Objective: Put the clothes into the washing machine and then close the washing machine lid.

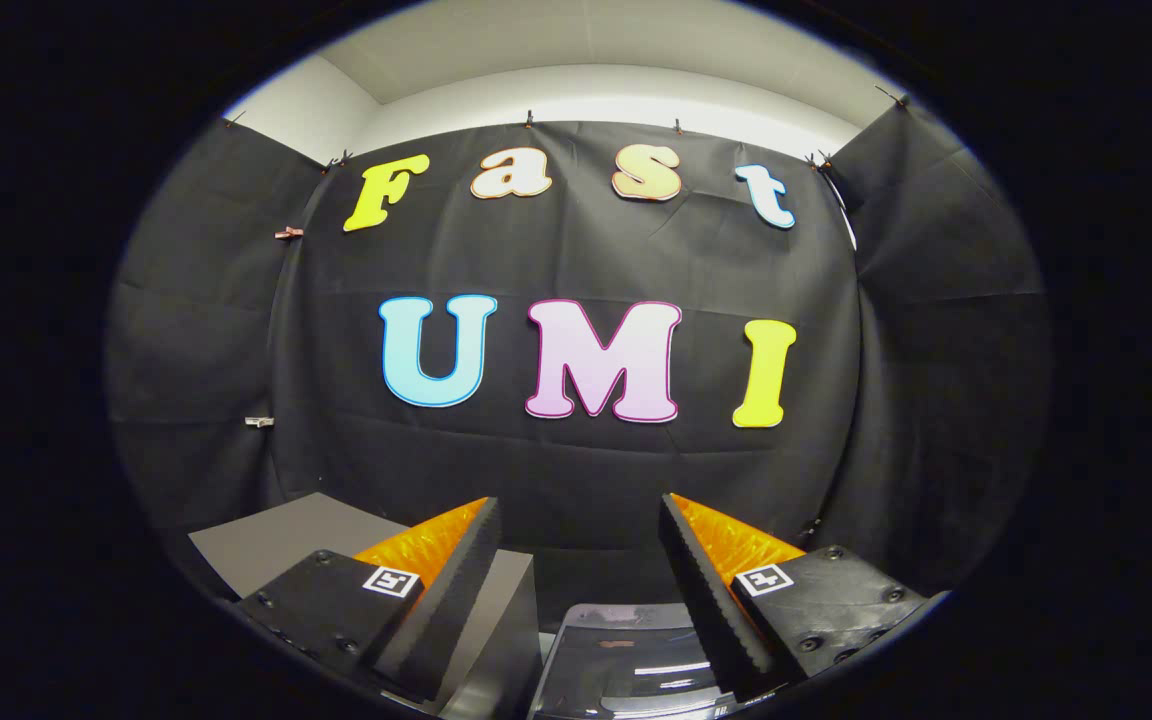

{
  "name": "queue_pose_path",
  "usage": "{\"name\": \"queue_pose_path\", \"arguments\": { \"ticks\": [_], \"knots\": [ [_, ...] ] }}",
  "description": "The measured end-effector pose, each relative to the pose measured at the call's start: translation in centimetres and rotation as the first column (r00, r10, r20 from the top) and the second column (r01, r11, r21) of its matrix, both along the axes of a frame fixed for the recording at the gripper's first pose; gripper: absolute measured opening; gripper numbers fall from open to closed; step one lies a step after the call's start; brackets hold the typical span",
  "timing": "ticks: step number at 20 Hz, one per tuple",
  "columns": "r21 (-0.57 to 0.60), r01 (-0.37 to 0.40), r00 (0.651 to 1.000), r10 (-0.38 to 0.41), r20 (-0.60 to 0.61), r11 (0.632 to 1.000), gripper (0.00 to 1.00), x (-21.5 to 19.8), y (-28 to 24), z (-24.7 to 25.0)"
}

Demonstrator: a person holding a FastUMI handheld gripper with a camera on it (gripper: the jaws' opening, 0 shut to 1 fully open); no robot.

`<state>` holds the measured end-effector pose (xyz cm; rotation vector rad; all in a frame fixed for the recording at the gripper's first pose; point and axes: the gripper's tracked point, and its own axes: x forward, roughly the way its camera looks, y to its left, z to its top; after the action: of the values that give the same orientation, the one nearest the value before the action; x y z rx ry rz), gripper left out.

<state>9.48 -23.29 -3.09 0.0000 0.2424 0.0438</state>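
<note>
Fingers of the gripper [581, 590] stand spread wide apart at the bottom of the frame, released, with nothing between them. Low in the gap between them, at bottom centre, lies a glossy dark translucent panel [626, 660], likely the washing machine lid; whether it is shut cannot be told. A grey flat-topped box [276, 540] sits at lower left. With the gripper raised toward the black cloth wall [576, 460], the scene fits either clothes yet to be loaded or the job finished.
</note>
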Motion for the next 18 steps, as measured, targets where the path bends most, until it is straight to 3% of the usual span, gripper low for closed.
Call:
{"name": "queue_pose_path", "arguments": {
  "ticks": [18],
  "knots": [
    [-0.024, 0.018, 1.0, -0.018, 0.019, 1.0, 0.99, 0.0, 0.01, 0.59]
  ]
}}
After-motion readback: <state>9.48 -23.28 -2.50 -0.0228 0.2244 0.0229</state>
